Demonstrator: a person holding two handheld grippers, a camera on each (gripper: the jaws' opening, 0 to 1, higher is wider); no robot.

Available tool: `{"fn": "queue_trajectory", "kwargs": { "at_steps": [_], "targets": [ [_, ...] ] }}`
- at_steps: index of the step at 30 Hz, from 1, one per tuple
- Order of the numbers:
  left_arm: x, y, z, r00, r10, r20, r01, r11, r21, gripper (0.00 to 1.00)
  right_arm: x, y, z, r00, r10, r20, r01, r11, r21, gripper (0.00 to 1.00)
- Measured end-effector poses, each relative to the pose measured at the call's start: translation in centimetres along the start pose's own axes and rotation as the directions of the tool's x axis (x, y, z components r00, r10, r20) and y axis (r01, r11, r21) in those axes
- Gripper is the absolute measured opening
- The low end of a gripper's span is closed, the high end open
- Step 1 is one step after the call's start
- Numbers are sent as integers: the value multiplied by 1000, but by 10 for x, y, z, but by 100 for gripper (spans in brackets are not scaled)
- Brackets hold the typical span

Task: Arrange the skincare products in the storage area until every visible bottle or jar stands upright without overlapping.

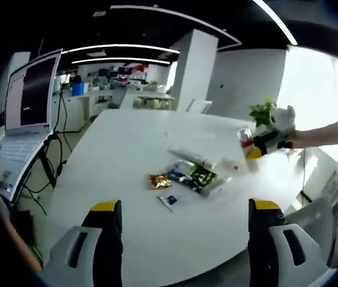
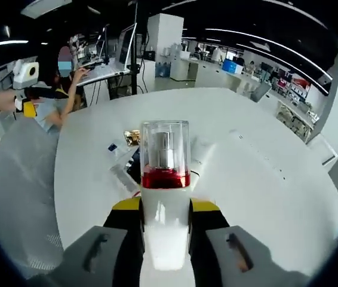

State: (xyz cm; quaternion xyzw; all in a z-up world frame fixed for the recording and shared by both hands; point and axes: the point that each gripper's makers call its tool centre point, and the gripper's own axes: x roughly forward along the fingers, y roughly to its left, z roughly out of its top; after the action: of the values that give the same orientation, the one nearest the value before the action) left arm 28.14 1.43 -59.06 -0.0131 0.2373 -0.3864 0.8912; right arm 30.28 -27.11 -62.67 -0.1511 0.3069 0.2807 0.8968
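Skincare bottle [image 2: 165,179] — white, clear-capped with a red band — sits clamped upright in the right gripper [image 2: 165,218] above the table [image 2: 264,179], left gripper [image 1: 180,224] open; next, I judge, lowering it toward the tray [image 2: 134,164] at eleven o'clock.

A: What sort of room is this?

B: An open office. A large white table [image 1: 127,155] spreads across the middle of the left gripper view, and a laptop on a stand [image 1: 22,113] sits at the left edge of the frame.

A: And the light?

B: Long ceiling strip lights [image 1: 121,49] curve across the dark ceiling at the top, while a bright window [image 1: 318,89] glares at the right.

A: Anything further back?

B: A white square pillar [image 1: 193,69] stands above centre, with desks [image 1: 151,98] behind it. In the right gripper view, monitors [image 2: 124,42] stand at upper left.
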Motion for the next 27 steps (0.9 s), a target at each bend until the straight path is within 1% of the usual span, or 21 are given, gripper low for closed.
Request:
{"fn": "queue_trajectory", "kwargs": {
  "at_steps": [3, 8, 12, 16, 17, 19, 23, 24, 25, 26, 27],
  "targets": [
    [3, -13, 7, 999, -37, 8, 37, 999, 16, 85, -10, 12, 0, 999, 0, 33, -1, 1000, 25, 26],
    [10, -36, 19, 994, -106, 22, 106, 994, 26, 84, -20, 31, -4, 998, 6, 62, -10, 999, 53, 26],
    [18, -57, 22, 986, -168, 4, 168, 984, 66, 84, -27, 44, -4, 995, 4, 98, -13, 996, 93, 26],
    [27, -75, 22, 975, -221, -2, 221, 973, 70, 83, -33, 56, 0, 991, 5, 133, -22, 991, 129, 26],
    [28, -77, 22, 974, -226, -3, 226, 972, 70, 83, -35, 58, 1, 990, 7, 142, -26, 990, 136, 26],
    [32, -86, 23, 968, -249, -9, 249, 966, 76, 82, -37, 63, 4, 988, 11, 156, -33, 990, 140, 26],
    [38, -105, 27, 952, -306, -10, 306, 949, 77, 82, -43, 76, 12, 980, 39, 194, -67, 988, 140, 26],
    [40, -113, 28, 942, -336, -10, 335, 939, 79, 81, -44, 79, 14, 977, 53, 205, -82, 987, 137, 26],
    [41, -116, 29, 937, -349, -13, 349, 934, 81, 81, -46, 85, 18, 971, 76, 227, -110, 984, 142, 26],
    [42, -123, 30, 928, -373, -19, 373, 924, 88, 81, -47, 89, 20, 967, 90, 238, -126, 982, 143, 26],
    [43, -128, 31, 921, -389, -23, 389, 916, 94, 81, -50, 98, 25, 958, 121, 258, -160, 978, 137, 26]
  ]
}}
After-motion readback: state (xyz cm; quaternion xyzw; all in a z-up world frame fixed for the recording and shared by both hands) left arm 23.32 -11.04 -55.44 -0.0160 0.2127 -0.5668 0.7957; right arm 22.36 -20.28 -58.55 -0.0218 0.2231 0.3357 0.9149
